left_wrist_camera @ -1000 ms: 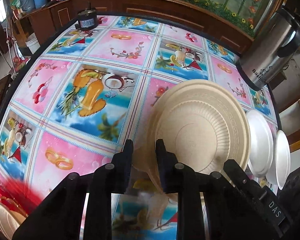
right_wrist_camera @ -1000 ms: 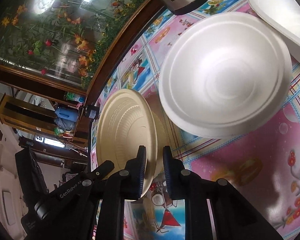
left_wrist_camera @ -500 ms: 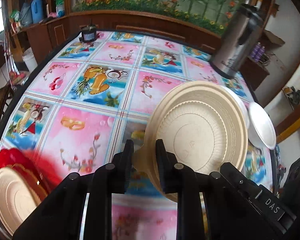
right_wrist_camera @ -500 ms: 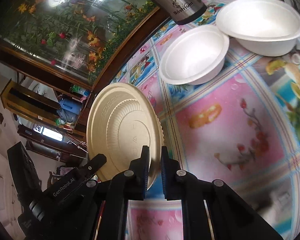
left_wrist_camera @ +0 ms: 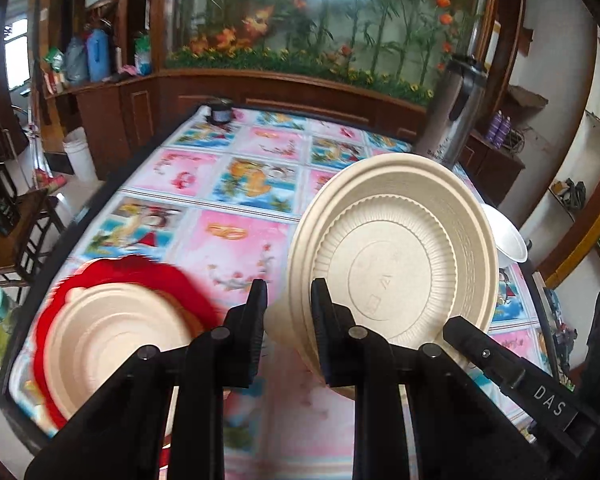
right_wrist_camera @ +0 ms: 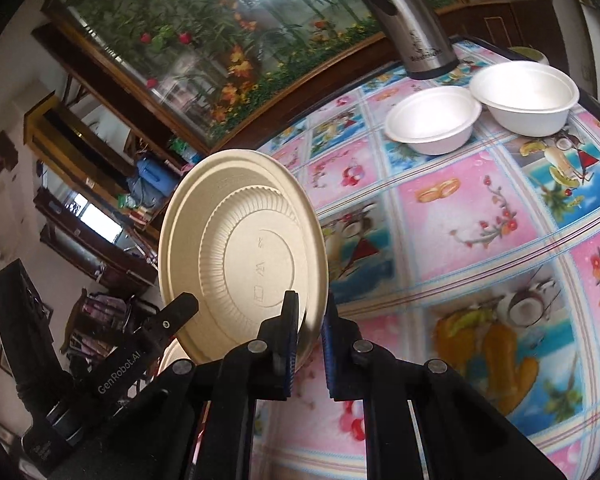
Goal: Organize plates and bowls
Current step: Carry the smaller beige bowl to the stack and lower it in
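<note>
Bright daylight, fisheye warp, motion blur.

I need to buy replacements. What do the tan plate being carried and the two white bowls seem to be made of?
The tan plate looks like molded plant-fibre pulp: matte beige, thin, with pressed ribs and embossed marks on its underside. The white bowls look like foam or white molded pulp: matte, smooth, rolled rims; the pictures cannot settle which. Both look disposable.

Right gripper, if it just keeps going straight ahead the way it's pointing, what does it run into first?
The right gripper is already shut on the rim of the beige plate held upright. Straight ahead lies the patterned tablecloth; the white bowls sit farther off to the right, though depth is unclear.
</note>
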Demonstrator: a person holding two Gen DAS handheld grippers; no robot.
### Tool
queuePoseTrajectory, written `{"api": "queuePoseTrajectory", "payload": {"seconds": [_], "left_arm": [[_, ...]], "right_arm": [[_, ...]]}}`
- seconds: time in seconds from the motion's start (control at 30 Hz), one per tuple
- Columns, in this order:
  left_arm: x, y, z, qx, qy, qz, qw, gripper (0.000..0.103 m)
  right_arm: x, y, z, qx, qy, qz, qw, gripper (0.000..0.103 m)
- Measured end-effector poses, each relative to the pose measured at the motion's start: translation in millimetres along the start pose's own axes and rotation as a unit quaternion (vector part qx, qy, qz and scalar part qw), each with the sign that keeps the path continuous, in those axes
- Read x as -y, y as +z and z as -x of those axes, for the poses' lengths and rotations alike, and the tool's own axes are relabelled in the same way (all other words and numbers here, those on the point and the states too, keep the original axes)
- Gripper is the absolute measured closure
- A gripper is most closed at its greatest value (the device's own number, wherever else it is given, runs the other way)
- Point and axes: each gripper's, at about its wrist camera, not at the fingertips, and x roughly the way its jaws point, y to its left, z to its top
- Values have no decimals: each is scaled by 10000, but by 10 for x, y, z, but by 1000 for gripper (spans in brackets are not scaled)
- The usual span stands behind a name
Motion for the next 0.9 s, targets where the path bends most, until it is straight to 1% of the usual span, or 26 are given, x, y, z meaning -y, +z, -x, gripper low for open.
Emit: {"api": "queuePoseTrajectory", "payload": {"seconds": [0.23, 0.3, 0.43, 0.53, 0.67, 0.9], "left_arm": [[-558, -143, 305, 211, 230, 198, 9993, 83], [-733, -196, 376, 273, 352, 238, 9987, 83], [-1038, -277, 453, 289, 450, 397, 9978, 83], [-1196, -352, 463, 248, 553, 448, 9972, 83], [-1351, -476, 421, 114, 644, 504, 9966, 83], [-1504, -603, 310, -161, 722, 567, 9956, 83]], "right_arm": [[-538, -250, -96, -177, 197, 438, 9987, 93], [-700, -341, -146, -232, 239, 584, 9977, 93], [-990, -539, -248, -359, 295, 854, 9953, 93], [-1195, -697, -339, -451, 276, 1114, 9924, 92], [-1353, -879, -440, -571, 242, 1342, 9890, 92], [-1416, -1076, -680, -842, 116, 1489, 9852, 92]]}}
